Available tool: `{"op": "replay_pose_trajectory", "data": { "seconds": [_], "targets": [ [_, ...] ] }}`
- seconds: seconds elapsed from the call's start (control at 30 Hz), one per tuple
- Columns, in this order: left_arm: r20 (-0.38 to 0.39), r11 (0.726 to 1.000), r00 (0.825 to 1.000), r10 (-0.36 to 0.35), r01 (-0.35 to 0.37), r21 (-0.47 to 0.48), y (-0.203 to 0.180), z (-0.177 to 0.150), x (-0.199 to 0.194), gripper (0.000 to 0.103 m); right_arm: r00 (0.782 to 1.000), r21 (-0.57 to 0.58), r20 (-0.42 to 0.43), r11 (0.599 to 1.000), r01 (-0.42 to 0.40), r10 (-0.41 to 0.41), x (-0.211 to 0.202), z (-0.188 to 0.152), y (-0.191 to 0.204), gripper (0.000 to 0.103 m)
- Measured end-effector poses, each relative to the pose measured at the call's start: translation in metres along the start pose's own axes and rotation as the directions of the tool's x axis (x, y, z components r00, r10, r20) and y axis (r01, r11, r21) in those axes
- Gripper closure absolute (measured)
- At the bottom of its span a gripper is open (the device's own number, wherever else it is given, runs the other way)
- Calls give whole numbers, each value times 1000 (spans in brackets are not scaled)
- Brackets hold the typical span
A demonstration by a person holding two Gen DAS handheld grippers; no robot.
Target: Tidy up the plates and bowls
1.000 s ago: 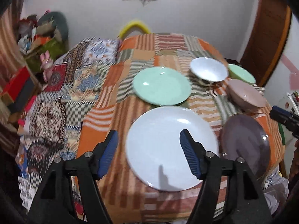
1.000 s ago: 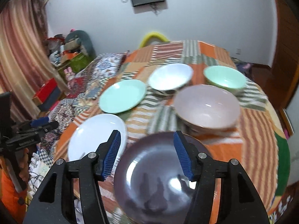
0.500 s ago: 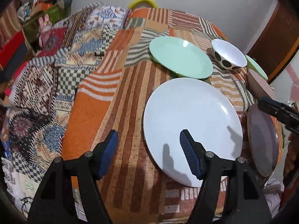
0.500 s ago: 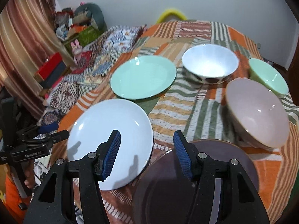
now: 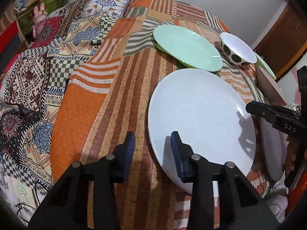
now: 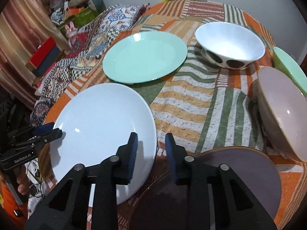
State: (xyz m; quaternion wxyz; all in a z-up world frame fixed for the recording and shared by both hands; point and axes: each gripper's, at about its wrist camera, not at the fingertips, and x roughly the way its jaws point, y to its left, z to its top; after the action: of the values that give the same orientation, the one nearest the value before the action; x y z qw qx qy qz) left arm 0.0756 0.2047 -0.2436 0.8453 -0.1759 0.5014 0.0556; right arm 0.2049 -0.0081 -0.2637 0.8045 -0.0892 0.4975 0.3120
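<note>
Our left gripper [image 5: 152, 143] and right gripper [image 6: 150, 144] have just been closing, each astride an opposite rim of the white plate [image 6: 103, 132] at the table's [image 5: 119, 103] near edge. Whether the pads grip yet, we cannot tell; we judge a two-handed lift is starting. The spotted bowl [image 6: 230, 44] and pink bowl [image 6: 282, 111] are empty.

White plate [image 5: 201, 118], mint plate [image 5: 187, 47]

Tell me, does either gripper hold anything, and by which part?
Nothing yet. The left gripper and right gripper have just been closing astride opposite rims of the white plate, not pressing.
</note>
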Motion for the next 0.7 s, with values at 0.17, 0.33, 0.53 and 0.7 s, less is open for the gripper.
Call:
{"op": "replay_pose_trajectory", "data": {
  "seconds": [0.17,0.33,0.53,0.7],
  "targets": [
    [0,999,999,-34,34,-8,2,0,4,72,999,-1,-32,1000,-3,3,10,-1,-1,86],
    [-3,999,999,-50,50,4,-3,0,8,73,999,5,-40,1000,-3,3,13,-3,-2,86],
    [-7,998,999,-54,54,11,-8,0,10,73,999,-12,-41,1000,19,-19,16,-3,5,83],
    [-4,999,999,-43,42,-9,-7,0,7,73,999,19,-35,1000,-2,3,13,-3,3,83]
  ]
}}
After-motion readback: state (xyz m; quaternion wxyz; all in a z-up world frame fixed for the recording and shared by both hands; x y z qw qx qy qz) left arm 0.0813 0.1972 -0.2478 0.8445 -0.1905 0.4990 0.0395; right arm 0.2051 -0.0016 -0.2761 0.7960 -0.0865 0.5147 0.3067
